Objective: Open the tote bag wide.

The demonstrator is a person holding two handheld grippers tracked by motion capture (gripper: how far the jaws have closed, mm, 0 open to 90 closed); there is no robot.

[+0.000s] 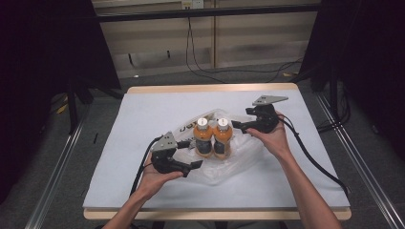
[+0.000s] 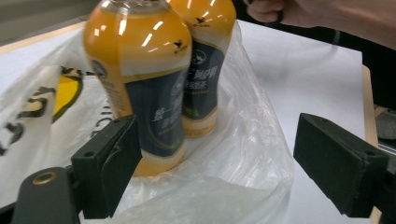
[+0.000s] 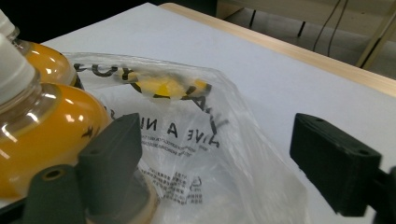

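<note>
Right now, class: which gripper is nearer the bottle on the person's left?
Left. The left gripper sits open right beside the left bottle; the right gripper is beyond the other bottle.

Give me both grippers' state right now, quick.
Left gripper: open, holding nothing; it sits beside the two orange bottles on the plastic bag.
Right gripper: open, holding nothing, over the bag's far side.

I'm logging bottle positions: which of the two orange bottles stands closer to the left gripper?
The left bottle, beside the left gripper; the other bottle stands on its far side, toward the right gripper.
</note>
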